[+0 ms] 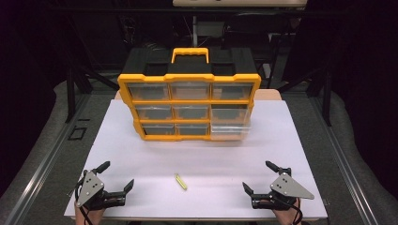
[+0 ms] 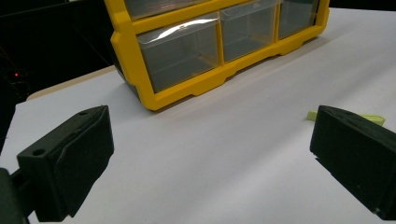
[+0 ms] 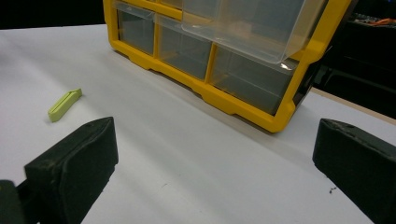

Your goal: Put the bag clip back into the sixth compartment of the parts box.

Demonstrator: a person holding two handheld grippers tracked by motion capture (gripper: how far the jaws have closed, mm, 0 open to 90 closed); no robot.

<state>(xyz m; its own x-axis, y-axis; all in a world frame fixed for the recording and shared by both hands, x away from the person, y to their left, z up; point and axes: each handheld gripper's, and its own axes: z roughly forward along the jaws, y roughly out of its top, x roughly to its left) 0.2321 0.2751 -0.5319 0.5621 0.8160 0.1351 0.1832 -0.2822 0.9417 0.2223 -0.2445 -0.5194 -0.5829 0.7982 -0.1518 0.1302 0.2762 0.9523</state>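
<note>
**Both grippers idle, clip untouched, one drawer out**

Near edge: left hand-held gripper (image 1: 117, 175) and right hand-held gripper (image 1: 258, 175) sit low at the front corners of the table (image 1: 291, 140). Jaws on both spread wide, nothing between them. Both gripper views confirm it: bare white surface between the black pads.

Between them, a bit forward: small yellow-green clip (image 1: 181, 181) lying flat on the table, well apart from both grippers. Right gripper view has it off to the left (image 3: 65, 105); left gripper view catches its end just behind the right-hand jaw (image 2: 371, 118). Looks like a sealing clip or similar, too small to be sure.

Farther back, mid-table: yellow-and-black organiser (image 1: 189, 96), upright, three by three clear drawers, carry handle on top. The open drawer (image 1: 229, 125) at the right column is pulled forward of the frame; from the high view I can't tell cleanly whether it's the middle or bottom one. It looks empty.

Progress, my read: if the job is clip into drawer, the drawer is already open. Left: grasp the clip, carry it over, drop it in, push the drawer shut. So early stage, no grasp started.

Surface: plain white board, clean, matte, a few tiny specks near the right gripper. Wooden edge peeks out behind the organiser. Room: dark, black frames and stands behind, grey floor with rails on either side.
</note>
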